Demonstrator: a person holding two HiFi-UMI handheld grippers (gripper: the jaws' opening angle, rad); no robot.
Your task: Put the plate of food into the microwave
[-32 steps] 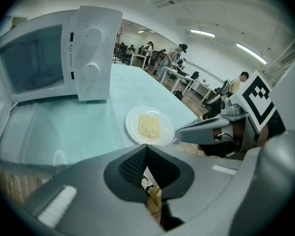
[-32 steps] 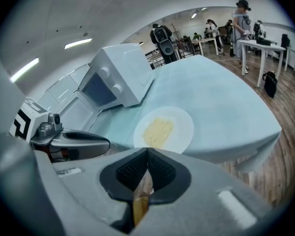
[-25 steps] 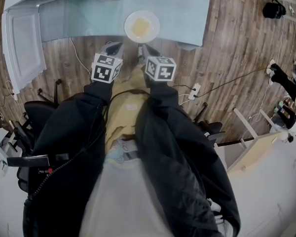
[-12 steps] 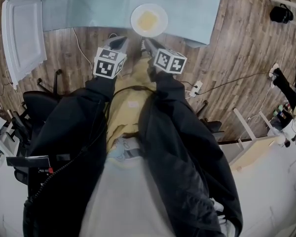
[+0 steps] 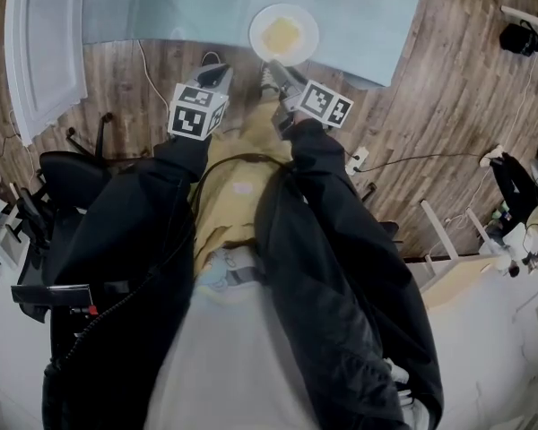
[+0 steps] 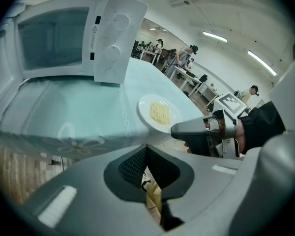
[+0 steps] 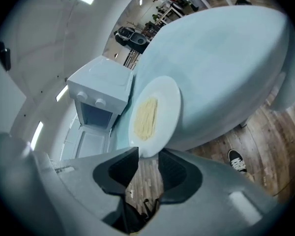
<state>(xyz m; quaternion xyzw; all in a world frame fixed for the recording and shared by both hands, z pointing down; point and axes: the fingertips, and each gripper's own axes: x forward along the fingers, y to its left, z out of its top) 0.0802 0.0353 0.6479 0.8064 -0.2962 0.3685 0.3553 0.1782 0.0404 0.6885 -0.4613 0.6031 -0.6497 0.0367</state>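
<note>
A white plate point(image 5: 284, 33) of yellow noodles lies at the near edge of the pale blue table point(image 5: 161, 16). The white microwave point(image 6: 64, 38) stands to the left on that table, its door point(image 5: 43, 52) swung open. My right gripper point(image 5: 271, 68) reaches up to the plate's near rim. In the right gripper view the plate point(image 7: 155, 113) overhangs the table edge, and its rim sits right at the tips of my right gripper point(image 7: 148, 154). Those jaws are opening and the pads do not press on the rim. My left gripper point(image 5: 217, 77) hangs beside it, short of the table, with my left gripper point(image 6: 146, 149) shut on nothing.
Under the table are a wooden floor and a cable point(image 5: 148, 79). Black chairs point(image 5: 63, 191) stand at my left. A power strip point(image 5: 356, 161) lies on the floor to the right. People and desks fill the room's far end point(image 6: 187, 58).
My right gripper has moved forward to the plate's rim and rolled over. The left gripper has kept its place beside it. The plate has stayed on the table.
</note>
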